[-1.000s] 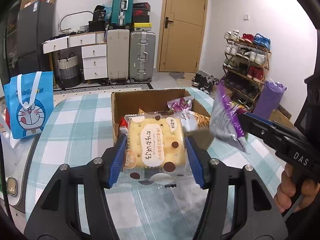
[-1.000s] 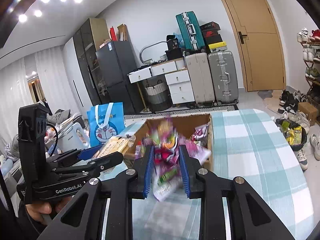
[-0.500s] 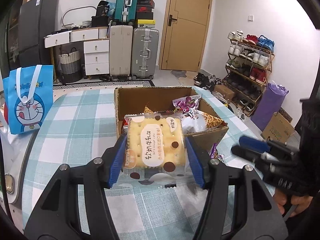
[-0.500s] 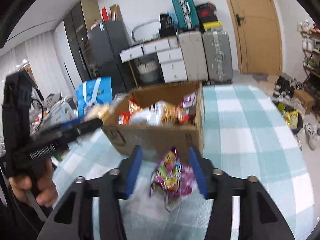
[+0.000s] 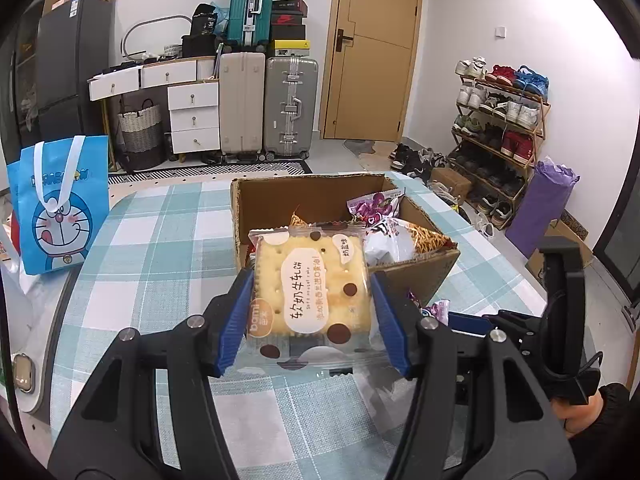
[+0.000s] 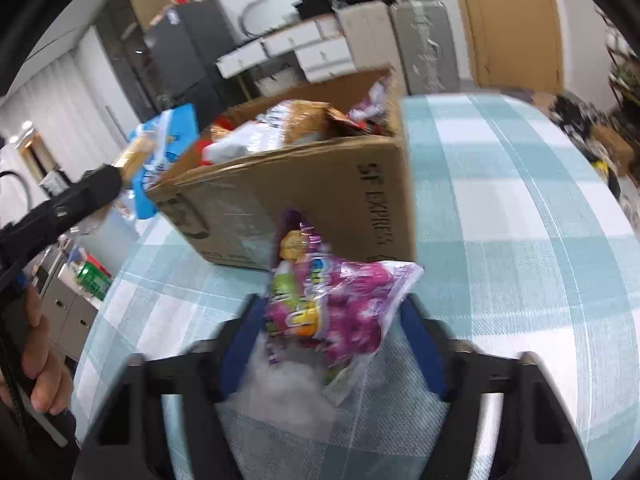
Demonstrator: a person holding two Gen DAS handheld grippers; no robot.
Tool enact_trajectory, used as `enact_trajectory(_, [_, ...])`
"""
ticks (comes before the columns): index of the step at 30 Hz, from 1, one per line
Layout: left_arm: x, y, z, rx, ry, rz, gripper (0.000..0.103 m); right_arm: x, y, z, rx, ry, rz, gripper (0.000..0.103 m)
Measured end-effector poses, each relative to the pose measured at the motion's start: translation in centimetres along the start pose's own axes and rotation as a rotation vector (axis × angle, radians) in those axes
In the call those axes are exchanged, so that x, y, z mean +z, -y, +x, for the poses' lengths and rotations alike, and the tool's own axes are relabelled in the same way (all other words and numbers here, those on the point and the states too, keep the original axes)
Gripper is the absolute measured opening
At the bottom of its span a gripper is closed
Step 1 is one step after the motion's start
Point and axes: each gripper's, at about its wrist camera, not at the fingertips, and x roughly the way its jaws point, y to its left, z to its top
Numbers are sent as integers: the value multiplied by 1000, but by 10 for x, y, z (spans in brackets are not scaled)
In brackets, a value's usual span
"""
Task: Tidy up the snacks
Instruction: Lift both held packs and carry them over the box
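My left gripper (image 5: 310, 316) is shut on a yellow cracker packet (image 5: 310, 284) with brown dots, held above the checked tablecloth in front of the cardboard box (image 5: 416, 276). The box holds several snack bags (image 5: 376, 206). My right gripper (image 6: 332, 328) is open. A purple snack bag (image 6: 336, 304) lies on the cloth between its fingers, right in front of the box (image 6: 300, 200). In the left wrist view the right gripper (image 5: 472, 320) sits low at the right, with a bit of the purple bag (image 5: 434, 306) showing.
A blue Doraemon bag (image 5: 60, 208) stands at the table's left edge. The round table (image 6: 520, 220) has a teal checked cloth. Suitcases, drawers and a shoe rack (image 5: 500, 128) line the room behind.
My right gripper came down from above the box to the cloth in front of it and opened, leaving the purple bag on the table. My left gripper kept hold of the cracker packet.
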Motion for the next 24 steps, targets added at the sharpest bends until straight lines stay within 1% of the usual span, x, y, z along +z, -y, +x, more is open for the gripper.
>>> enact_trajectory(2, [0, -1, 1, 0, -1, -1, 55, -1, -1, -3, 12, 5, -6, 38])
enact_trajectory(6, [0, -2, 0, -2, 3, -3, 55, -3, -4, -17, 13, 45, -16, 33])
enact_trajectory(8, [0, -2, 1, -3, 6, -1, 55, -2, -5, -27, 25, 76, -20, 20])
enact_trajectory(11, [-1, -1, 0, -3, 4, -2, 55, 0, -8, -40, 26, 124, -37, 19])
enact_trajectory(13, [-1, -2, 0, -2, 7, -2, 55, 1, -8, -40, 18, 118, -42, 19])
enact_trajectory(18, [-1, -2, -1, -3, 5, -1, 55, -2, -12, -48, 27, 147, -58, 17])
enact_trajectory(19, [-1, -2, 0, -5, 4, -4, 55, -2, -13, -51, 26, 152, -66, 11])
enact_trajectory(24, [-1, -2, 0, -6, 5, -6, 55, -3, -13, -58, 33, 167, -77, 10])
